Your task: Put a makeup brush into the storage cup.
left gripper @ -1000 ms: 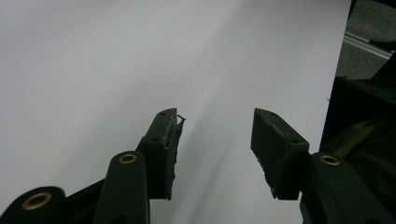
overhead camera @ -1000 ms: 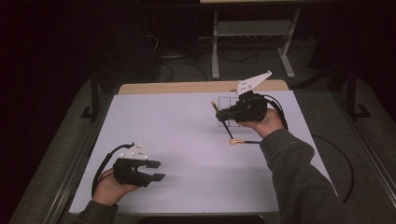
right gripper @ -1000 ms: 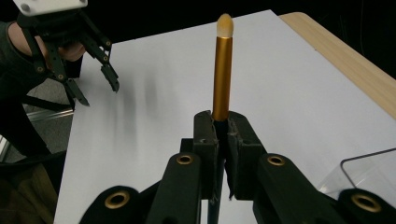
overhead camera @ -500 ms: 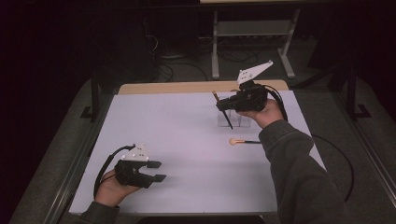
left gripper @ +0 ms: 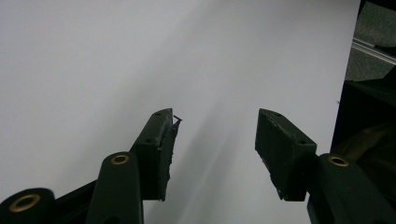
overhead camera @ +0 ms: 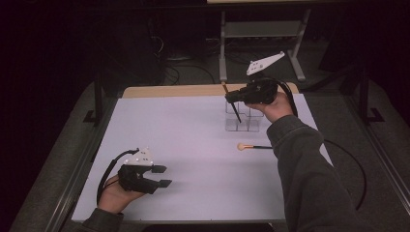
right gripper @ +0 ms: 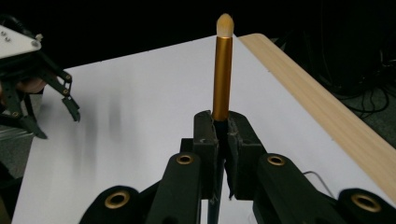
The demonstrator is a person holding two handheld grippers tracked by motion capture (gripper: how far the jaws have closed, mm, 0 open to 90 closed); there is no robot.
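Observation:
My right gripper is shut on a makeup brush with a gold ferrule and a black handle. It holds the brush tilted, handle end down, over a clear compartment organizer at the back right of the white table. In the right gripper view the jaws pinch the brush just below the ferrule. A second brush lies flat in front of the organizer. My left gripper rests near the front left corner; its jaws have just been opening, with nothing between them.
A wooden strip borders the table's far edge. Dark floor with cables and a metal stand lies beyond. The person's right sleeve crosses the table's right side. A cable trails off the right edge.
My right gripper has risen and moved toward the back with the brush, from just above the lying brush to over the organizer. The left hand has stayed in place.

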